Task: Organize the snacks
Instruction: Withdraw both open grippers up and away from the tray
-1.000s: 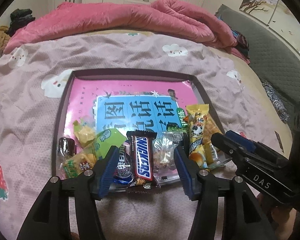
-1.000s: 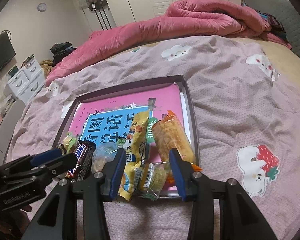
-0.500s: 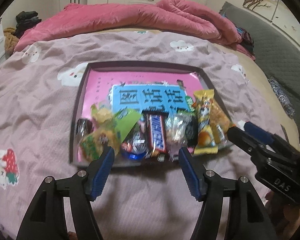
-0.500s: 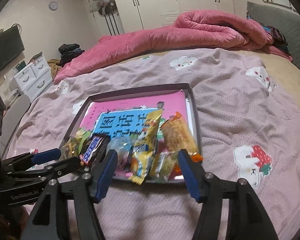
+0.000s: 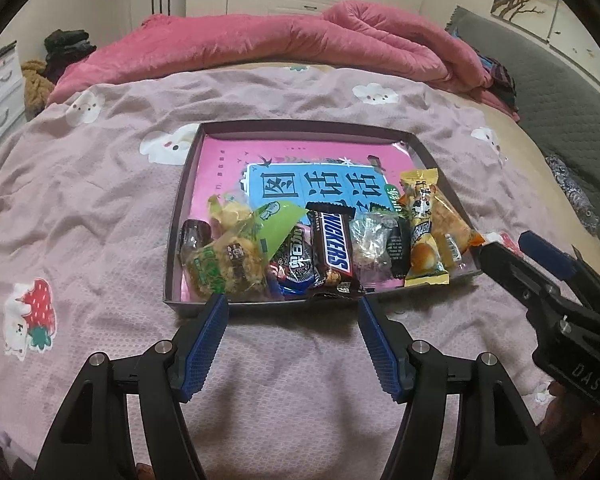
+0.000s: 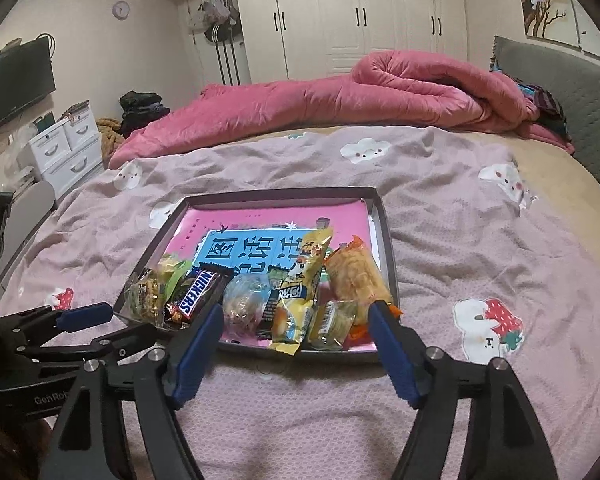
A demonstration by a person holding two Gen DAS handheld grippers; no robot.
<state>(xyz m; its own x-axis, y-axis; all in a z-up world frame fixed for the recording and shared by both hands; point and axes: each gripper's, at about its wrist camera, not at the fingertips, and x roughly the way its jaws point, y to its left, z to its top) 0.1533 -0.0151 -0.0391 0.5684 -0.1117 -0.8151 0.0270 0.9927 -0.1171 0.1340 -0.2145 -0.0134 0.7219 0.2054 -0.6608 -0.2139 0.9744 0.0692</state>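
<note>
Both grippers have drawn back from the tray (image 5: 172,276), the left gripper (image 5: 293,311) and right gripper (image 6: 296,322) with jaws just opened wide and empty, leaving snacks (image 5: 328,248) heaped at its lower-centre edge, where the overhanging yellow packet (image 6: 290,316) could slip out.

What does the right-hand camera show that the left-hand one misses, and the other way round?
Only the right wrist view shows a wall clock and a television. Only the left wrist view shows the small dark bottle in the tray's corner. Both show the tray on the bed, the Snickers bar and the yellow cake packet.
</note>
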